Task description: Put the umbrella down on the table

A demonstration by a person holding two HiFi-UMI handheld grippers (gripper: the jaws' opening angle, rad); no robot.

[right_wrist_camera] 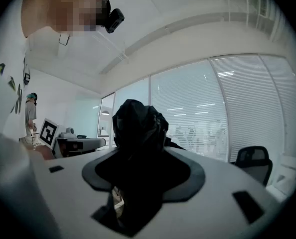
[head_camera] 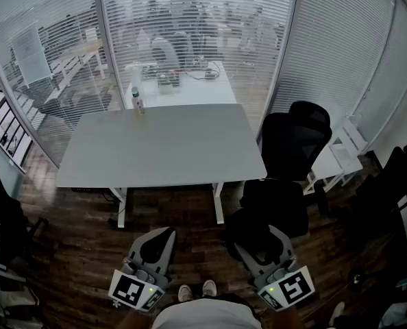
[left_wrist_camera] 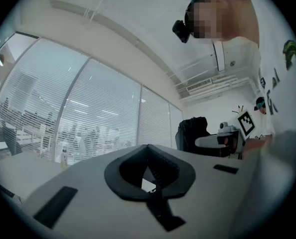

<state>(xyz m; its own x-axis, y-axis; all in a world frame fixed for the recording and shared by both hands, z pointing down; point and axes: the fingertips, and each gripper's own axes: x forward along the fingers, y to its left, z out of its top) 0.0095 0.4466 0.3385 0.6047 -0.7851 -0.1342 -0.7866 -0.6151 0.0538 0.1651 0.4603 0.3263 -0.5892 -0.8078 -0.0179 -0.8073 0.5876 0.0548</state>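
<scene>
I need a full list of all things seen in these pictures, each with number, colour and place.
table: one, grey, middle of the room.
bottle: one, pale, on the table's far edge.
office chairs: at least two, black, right of the table.
glass wall: one, clear, behind the table.
umbrella: one, black, folded, in the right gripper.
shoes: two, white, on the wooden floor.
left gripper: one, grey, jaws together, empty.
right gripper: one, grey, closed on the umbrella.

Head view looks steeply down on the table; both gripper views look roughly level, sharing the blinds.
</scene>
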